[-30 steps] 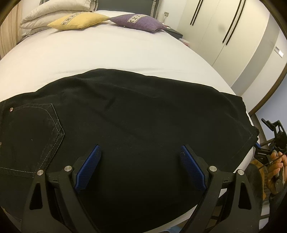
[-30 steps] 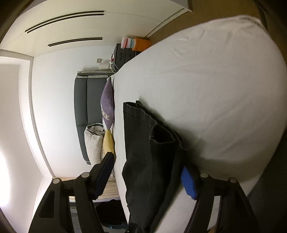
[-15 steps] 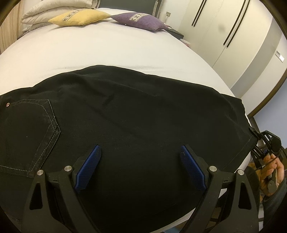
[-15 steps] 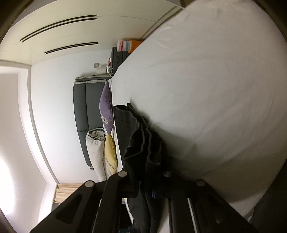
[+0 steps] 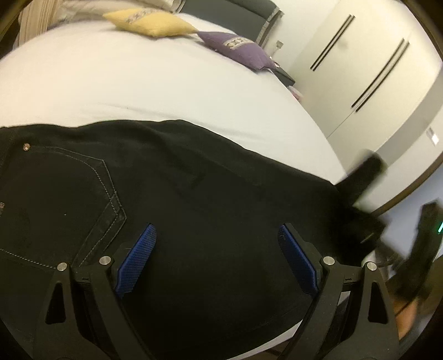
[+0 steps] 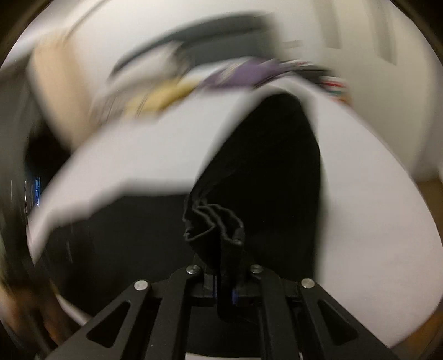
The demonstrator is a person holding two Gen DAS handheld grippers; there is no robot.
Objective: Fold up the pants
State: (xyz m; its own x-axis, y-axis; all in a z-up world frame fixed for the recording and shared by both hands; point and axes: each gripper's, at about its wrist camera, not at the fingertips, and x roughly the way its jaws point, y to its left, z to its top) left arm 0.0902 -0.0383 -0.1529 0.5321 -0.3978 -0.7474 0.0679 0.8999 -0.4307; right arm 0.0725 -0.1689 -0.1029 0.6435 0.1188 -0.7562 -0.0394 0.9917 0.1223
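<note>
Black pants (image 5: 193, 207) lie flat across the white bed (image 5: 138, 83), with a stitched back pocket (image 5: 55, 199) at the left. My left gripper (image 5: 217, 243) hovers open just above the cloth near the bed's front edge, with nothing between its blue pads (image 5: 138, 249). In the blurred right wrist view, my right gripper (image 6: 224, 293) is closing its jaws on the bunched leg hems (image 6: 216, 221), which stick up between the pads. The leg end (image 5: 365, 180) is raised off the bed at the right.
A yellow cushion (image 5: 155, 23) and a purple cushion (image 5: 238, 48) lie at the head of the bed. White wardrobe doors (image 5: 360, 55) stand to the right. The bed's front edge runs just below the left gripper.
The right gripper closed on the leg hems and swung them up off the bed's right end. The left gripper rolled and shifted slightly over the pants, still open.
</note>
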